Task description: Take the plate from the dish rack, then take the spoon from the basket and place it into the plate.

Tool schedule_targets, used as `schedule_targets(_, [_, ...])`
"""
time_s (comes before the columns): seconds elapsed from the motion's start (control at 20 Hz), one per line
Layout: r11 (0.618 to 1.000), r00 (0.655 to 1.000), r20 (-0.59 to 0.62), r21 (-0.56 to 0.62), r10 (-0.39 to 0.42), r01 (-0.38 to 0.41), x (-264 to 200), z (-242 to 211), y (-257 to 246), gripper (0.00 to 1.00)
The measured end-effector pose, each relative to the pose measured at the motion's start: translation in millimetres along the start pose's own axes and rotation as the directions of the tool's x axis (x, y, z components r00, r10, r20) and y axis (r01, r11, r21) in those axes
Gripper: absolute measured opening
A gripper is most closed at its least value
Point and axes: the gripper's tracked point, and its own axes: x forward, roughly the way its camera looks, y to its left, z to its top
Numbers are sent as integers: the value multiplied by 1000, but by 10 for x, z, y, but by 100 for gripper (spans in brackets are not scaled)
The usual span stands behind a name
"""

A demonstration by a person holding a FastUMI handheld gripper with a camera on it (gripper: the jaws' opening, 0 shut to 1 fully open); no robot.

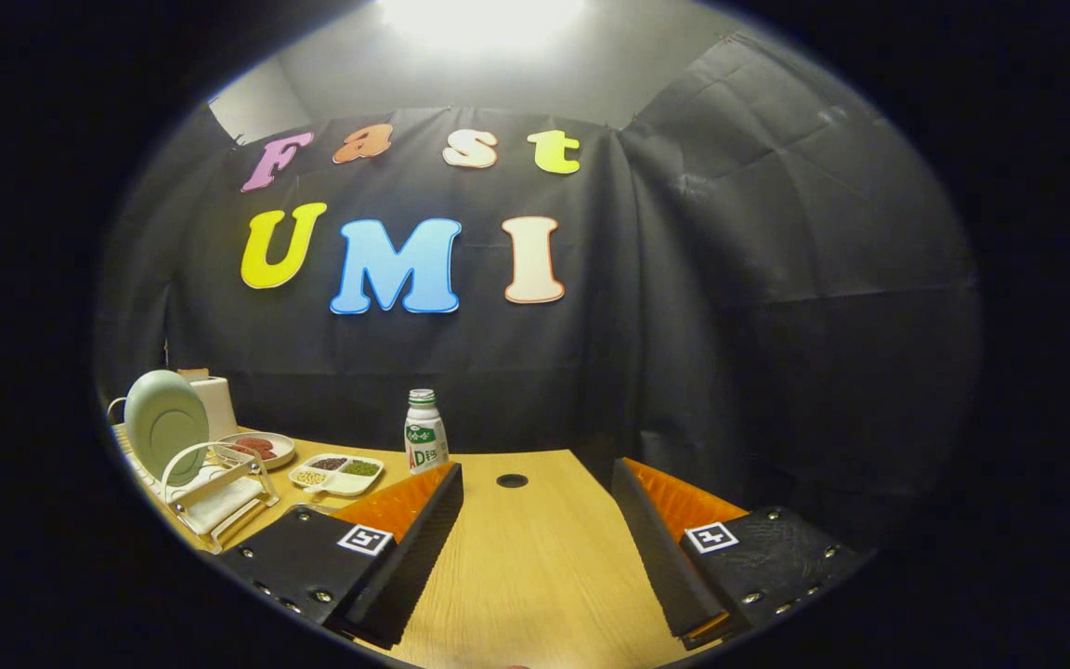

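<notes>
Gripper: two wedge-shaped fingers, ribbed inner faces, each w/ square fiducial marker & row of screws along outer edge.

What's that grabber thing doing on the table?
Nothing is held yet. The gripper is open, fingers spread over the bare wooden table. The green plate stands upright in the dish rack, off to the side of the fingers. A small bottle stands just ahead of them.
</notes>
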Motion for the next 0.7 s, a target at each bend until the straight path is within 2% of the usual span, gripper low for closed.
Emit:
schedule_targets(0.15, [999,999,-17,5,-42,42,-441,250,-67,99])
schedule_targets(0.3, [999,997,-63,20,-46,47,-904,359,-19,99])
schedule_targets(0.5, [1000,994,-110,-7,-27,26,-1376,480,198,99])
schedule_targets(0.7, [1000,993,-120,-2,21,-22,-1632,668,665,99])
